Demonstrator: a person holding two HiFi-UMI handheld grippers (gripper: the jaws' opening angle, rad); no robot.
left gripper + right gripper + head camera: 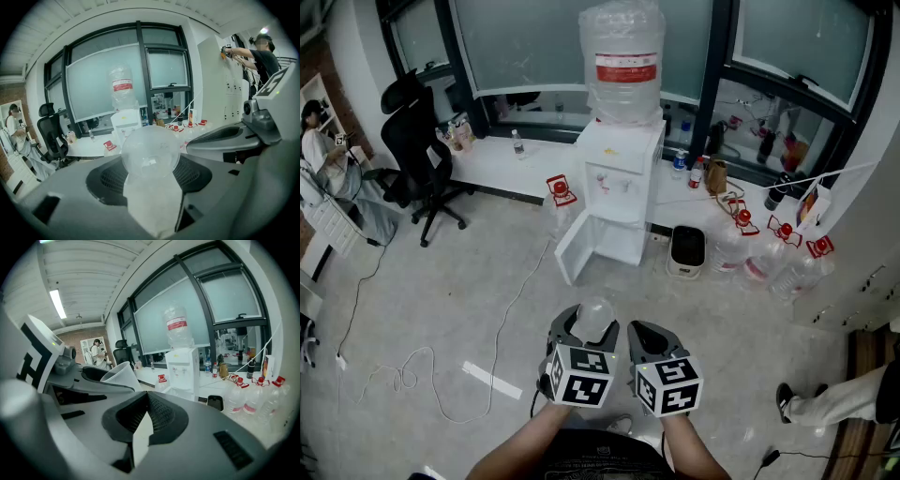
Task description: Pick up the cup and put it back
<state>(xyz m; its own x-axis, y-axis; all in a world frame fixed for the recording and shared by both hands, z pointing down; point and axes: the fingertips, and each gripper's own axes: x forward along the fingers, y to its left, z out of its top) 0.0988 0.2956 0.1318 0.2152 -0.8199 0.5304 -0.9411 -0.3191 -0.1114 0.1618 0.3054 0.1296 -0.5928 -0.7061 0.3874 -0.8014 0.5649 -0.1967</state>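
Note:
A clear plastic cup [596, 317] sits between the jaws of my left gripper [586, 330], which is shut on it and held in the air above the floor. In the left gripper view the cup [150, 152] shows its round bottom toward the camera, and both jaws press on its sides. My right gripper [652, 339] hovers close beside the left one, its jaws shut with nothing in them. From the right gripper view the cup [119, 373] shows at the left, apart from the right gripper [147, 416].
A white water dispenser [622, 187] with a large bottle [623, 61] on top stands ahead, its lower door [579, 248] swung open. Several water bottles [769, 258] and a small bin [687, 251] lie to its right. An office chair [417, 150] stands at left; a cable [441, 375] crosses the floor.

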